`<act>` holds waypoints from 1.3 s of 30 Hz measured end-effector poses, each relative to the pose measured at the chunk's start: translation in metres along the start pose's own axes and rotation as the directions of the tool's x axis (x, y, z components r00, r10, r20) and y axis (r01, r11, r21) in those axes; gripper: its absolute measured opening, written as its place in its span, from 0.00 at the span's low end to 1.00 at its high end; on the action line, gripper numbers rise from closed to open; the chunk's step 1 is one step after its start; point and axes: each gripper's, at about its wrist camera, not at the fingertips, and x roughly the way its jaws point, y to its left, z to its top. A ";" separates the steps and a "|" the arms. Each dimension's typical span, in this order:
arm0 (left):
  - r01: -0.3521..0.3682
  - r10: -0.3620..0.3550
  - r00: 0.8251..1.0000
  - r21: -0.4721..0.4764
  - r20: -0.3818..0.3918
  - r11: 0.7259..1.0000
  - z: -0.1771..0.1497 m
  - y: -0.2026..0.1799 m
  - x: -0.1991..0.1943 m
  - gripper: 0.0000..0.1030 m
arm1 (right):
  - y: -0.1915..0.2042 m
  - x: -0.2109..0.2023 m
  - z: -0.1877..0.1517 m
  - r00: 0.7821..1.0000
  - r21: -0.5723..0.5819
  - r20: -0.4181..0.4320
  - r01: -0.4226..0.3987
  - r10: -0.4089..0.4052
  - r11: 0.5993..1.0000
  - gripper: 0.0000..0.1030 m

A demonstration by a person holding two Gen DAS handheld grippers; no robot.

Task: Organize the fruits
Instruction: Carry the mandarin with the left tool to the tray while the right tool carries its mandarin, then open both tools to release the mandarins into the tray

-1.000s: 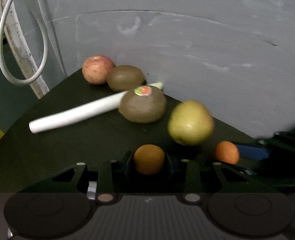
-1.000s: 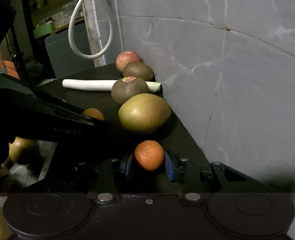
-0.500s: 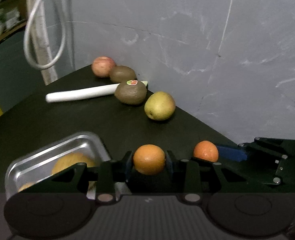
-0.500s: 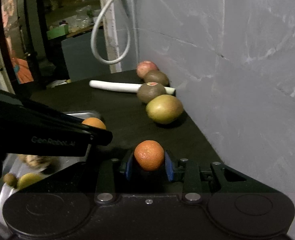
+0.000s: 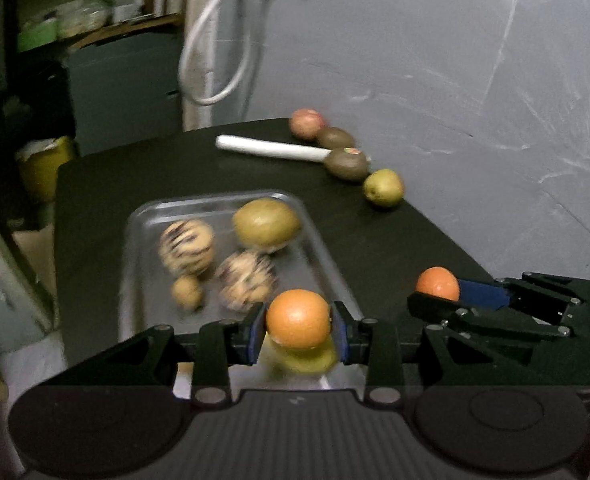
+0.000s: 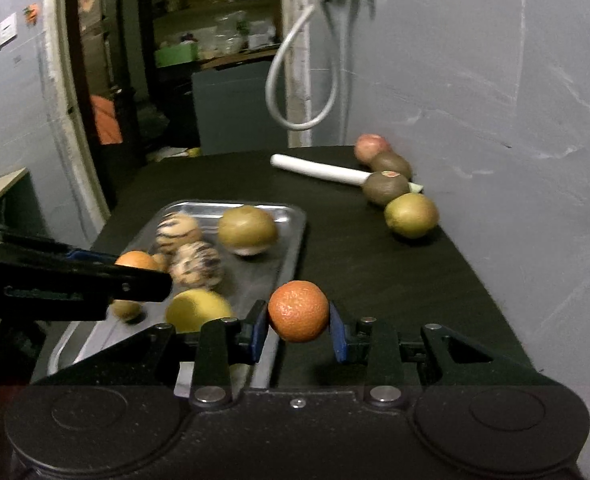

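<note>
An orange (image 5: 298,319) sits pinched between the blue pads of the left claw (image 5: 298,330), held above the near end of a metal tray (image 5: 319,236). A second orange (image 6: 299,317) is pinched the same way in the right claw (image 6: 298,330), held over the dark worktop (image 6: 375,272) just beside the tray's right rim.

The tray lies on the worktop and holds two striped round fruits (image 5: 187,246), a large green-brown fruit (image 5: 266,224), a small brown one (image 5: 187,292) and a yellow one (image 6: 197,310) at the near end.

Farther back, along the grey wall (image 5: 455,80), a yellow-green fruit (image 5: 384,188), two brown kiwis (image 5: 346,164) and a red apple (image 5: 306,123) lie in a row, with a white tube (image 5: 271,148) lying beside them. A grey cable loop (image 6: 303,80) hangs at the wall's corner.
</note>
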 end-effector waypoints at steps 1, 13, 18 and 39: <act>-0.005 0.005 1.000 -0.010 -0.002 1.000 -0.005 0.004 -0.004 0.37 | 0.005 -0.002 -0.002 1.000 -0.008 -0.005 -0.009 0.009 1.000 0.34; -0.063 0.057 0.997 -0.100 -0.060 0.993 -0.049 0.046 -0.010 0.37 | 0.052 -0.001 -0.021 0.992 -0.062 -0.083 -0.096 0.091 0.993 0.34; -0.094 0.083 0.992 -0.125 -0.097 0.988 -0.057 0.057 0.000 0.37 | 0.063 0.008 -0.026 0.985 -0.053 -0.125 -0.123 0.115 0.991 0.34; -0.092 0.081 0.987 -0.067 -0.142 0.994 -0.063 0.058 0.012 0.37 | 0.079 0.030 -0.038 0.979 -0.048 -0.185 -0.097 0.087 0.994 0.34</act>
